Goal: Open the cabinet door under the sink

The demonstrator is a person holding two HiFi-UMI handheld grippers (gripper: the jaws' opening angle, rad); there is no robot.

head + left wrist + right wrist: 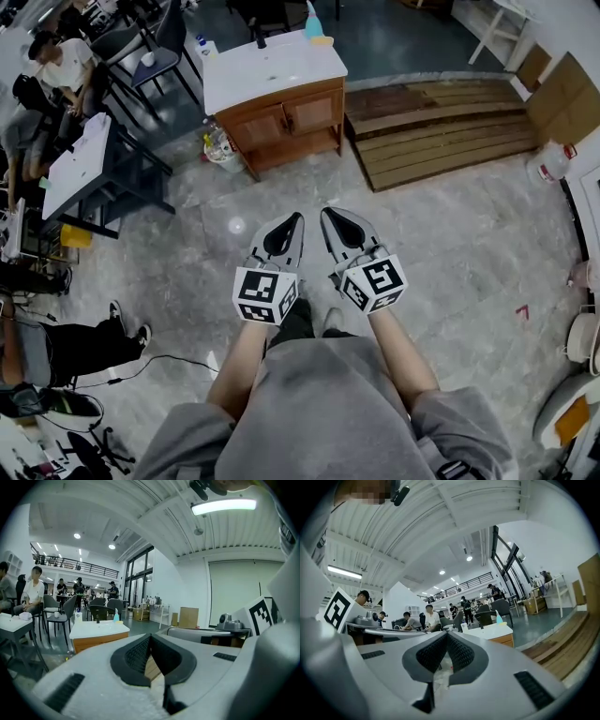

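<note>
— How far are we from it?
— Well short. The cabinet stands on the floor far ahead of us, just beside the left end of the wooden platform. Both doors under the sink are shut.

— And our tools?
— The left hand-held gripper and the right hand-held gripper hang side by side in front of us. Each has its jaws pressed together at the tips, with nothing between them.

— So what can go wrong?
— If we reach a door with the jaws closed like that, we only knock against it, so we need to spread one pair first. The knobs are too small for us to make out from here, so we may misjudge the grasp.

— Anything around the cabinet?
— Clutter lies on the floor at its left front leg. We may kick it, or the left door may swing into it. A bottle stands at the far right corner of the counter, and a hard tug could rock the cabinet and tip it.
</note>
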